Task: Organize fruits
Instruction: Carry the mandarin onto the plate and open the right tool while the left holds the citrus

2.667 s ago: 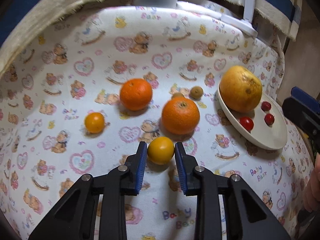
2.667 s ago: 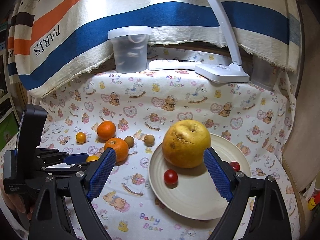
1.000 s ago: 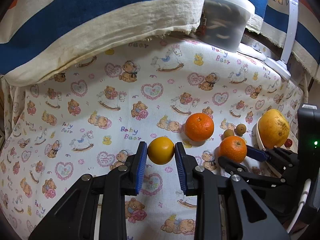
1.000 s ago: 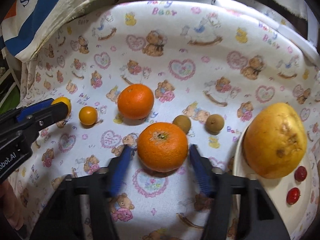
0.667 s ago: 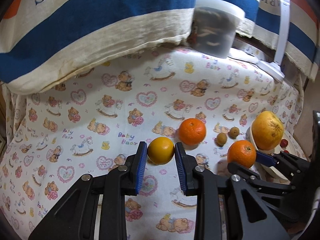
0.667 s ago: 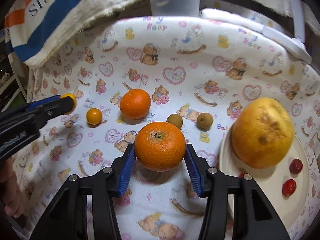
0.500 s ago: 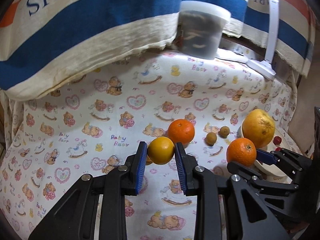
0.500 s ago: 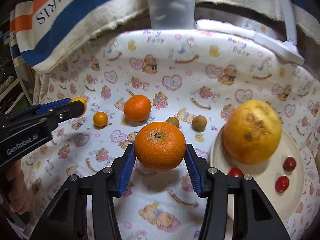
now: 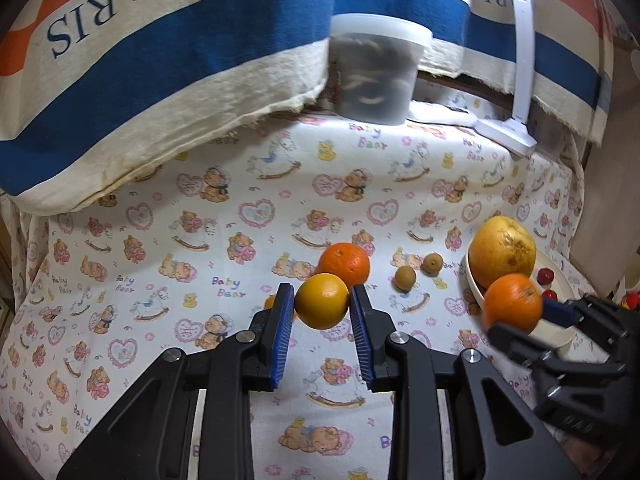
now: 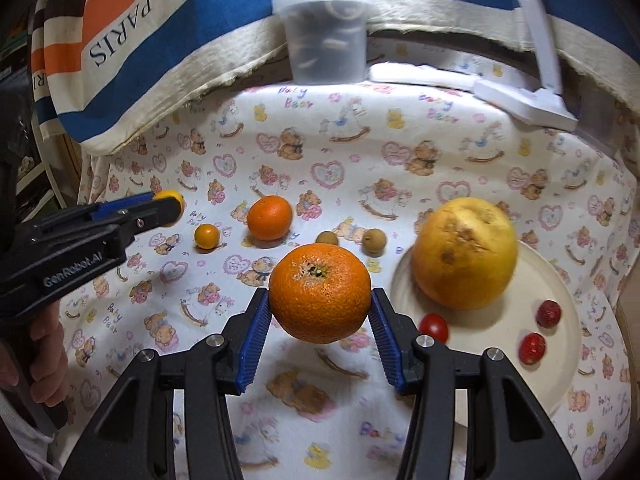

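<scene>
Big pale grapefruit (image 10: 464,254) sits on the plate (image 10: 560,280) with three small red fruits; right gripper (image 10: 318,322) is clamped on a large orange (image 10: 320,294), lifted just left of the plate; left gripper (image 9: 322,320) pinches a small yellow-orange citrus (image 9: 322,306) clear of the cloth (carry step, I'd say); next, each wants lowering onto bare plate before letting go.

The tub's (image 10: 326,32) contents are blurred, and the lamp's (image 10: 536,40) head is cut off at the top edge.
</scene>
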`<state>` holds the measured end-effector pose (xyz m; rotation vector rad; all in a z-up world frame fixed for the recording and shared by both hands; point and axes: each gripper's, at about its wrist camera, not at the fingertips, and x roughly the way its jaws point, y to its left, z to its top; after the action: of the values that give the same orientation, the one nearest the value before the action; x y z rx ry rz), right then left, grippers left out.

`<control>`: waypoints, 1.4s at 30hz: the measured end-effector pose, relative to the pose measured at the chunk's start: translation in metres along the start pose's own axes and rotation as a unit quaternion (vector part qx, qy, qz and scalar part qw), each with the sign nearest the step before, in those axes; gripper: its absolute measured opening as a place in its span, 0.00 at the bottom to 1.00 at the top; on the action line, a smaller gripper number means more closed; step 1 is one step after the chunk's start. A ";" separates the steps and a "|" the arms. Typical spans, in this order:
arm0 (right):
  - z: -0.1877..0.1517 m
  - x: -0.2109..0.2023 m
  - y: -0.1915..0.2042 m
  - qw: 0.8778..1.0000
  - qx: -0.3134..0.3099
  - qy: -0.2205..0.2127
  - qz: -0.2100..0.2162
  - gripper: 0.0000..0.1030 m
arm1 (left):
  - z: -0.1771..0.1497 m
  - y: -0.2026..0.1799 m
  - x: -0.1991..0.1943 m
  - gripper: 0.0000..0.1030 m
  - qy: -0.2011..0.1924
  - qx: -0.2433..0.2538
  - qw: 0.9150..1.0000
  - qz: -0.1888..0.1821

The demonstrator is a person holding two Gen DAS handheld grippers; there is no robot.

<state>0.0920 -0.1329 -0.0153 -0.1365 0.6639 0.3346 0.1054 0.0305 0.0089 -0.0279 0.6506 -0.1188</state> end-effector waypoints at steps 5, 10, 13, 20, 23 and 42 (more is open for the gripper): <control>-0.004 -0.013 -0.024 0.999 0.033 -0.007 -0.006 0.50 | -0.002 -0.008 0.001 0.27 0.004 0.016 1.000 -0.003; -0.009 -0.025 -0.044 0.999 0.044 -0.015 -0.019 0.50 | -0.002 -0.010 -0.001 0.27 0.001 0.020 1.000 -0.004; -0.008 -0.034 -0.059 0.998 0.055 -0.024 -0.025 0.50 | -0.002 -0.011 -0.001 0.27 0.001 0.022 1.000 -0.004; -0.010 -0.051 -0.090 0.996 0.069 -0.038 -0.044 0.50 | -0.003 -0.014 -0.002 0.27 0.001 0.028 1.000 -0.004; -0.013 -0.054 -0.100 0.995 0.076 -0.045 -0.051 0.50 | -0.005 -0.017 0.001 0.27 0.005 0.037 0.999 -0.002; -0.037 -0.008 -0.112 0.995 0.083 0.031 -0.033 0.50 | -0.015 -0.037 0.009 0.27 0.017 0.073 0.997 -0.002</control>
<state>0.1033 -0.2482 -0.0371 -0.0097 0.7444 0.2100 0.0995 -0.0075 -0.0061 0.1147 0.6736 -0.1704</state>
